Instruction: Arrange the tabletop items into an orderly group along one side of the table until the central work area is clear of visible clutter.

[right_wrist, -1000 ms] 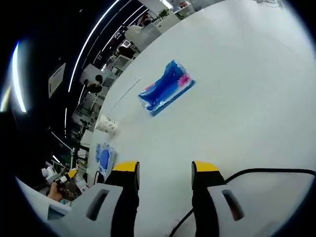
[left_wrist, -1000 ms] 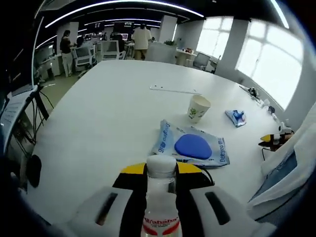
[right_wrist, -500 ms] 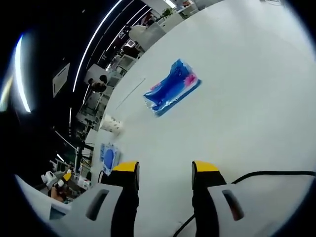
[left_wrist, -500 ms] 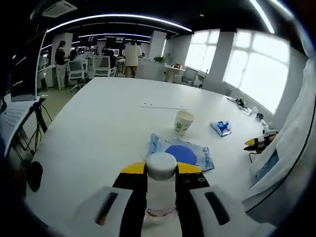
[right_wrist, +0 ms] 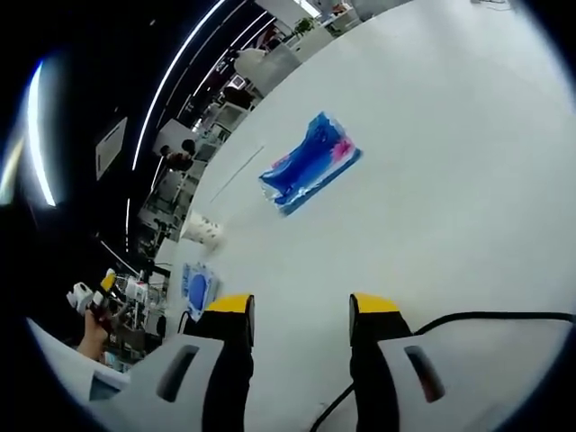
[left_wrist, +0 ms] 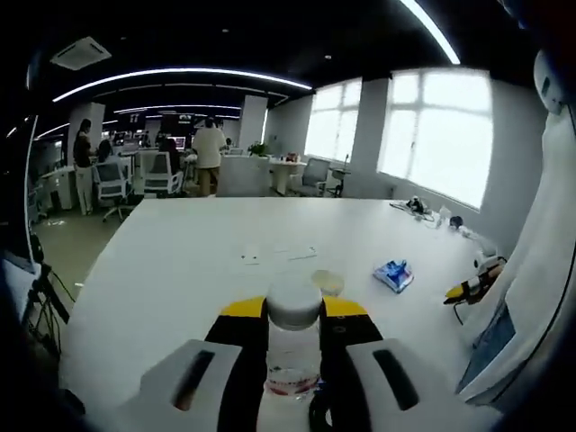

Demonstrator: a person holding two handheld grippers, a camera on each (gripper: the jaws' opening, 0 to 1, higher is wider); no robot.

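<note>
My left gripper (left_wrist: 295, 312) is shut on a clear water bottle (left_wrist: 292, 358) with a white cap and a red label, held upright above the white table (left_wrist: 180, 261). Just past the cap I see the rim of a paper cup (left_wrist: 328, 281). A small blue packet (left_wrist: 393, 274) lies further right. My right gripper (right_wrist: 301, 315) is open over bare table, with nothing between its fingers. Ahead of it lie the blue packet (right_wrist: 310, 162), the paper cup (right_wrist: 202, 228) and a pouch with a blue disc (right_wrist: 193, 288). The left gripper (right_wrist: 94, 301) shows at the far left.
A thin white strip (left_wrist: 279, 255) lies mid-table. A black cable (right_wrist: 486, 317) runs beside my right gripper. A white sleeve (left_wrist: 531, 270) fills the right edge of the left gripper view. People and office chairs (left_wrist: 135, 171) stand beyond the far end of the table.
My left gripper has risen and tipped level with the bottle, so the blue-disc pouch has dropped below its view. The right gripper has hardly moved and stays open.
</note>
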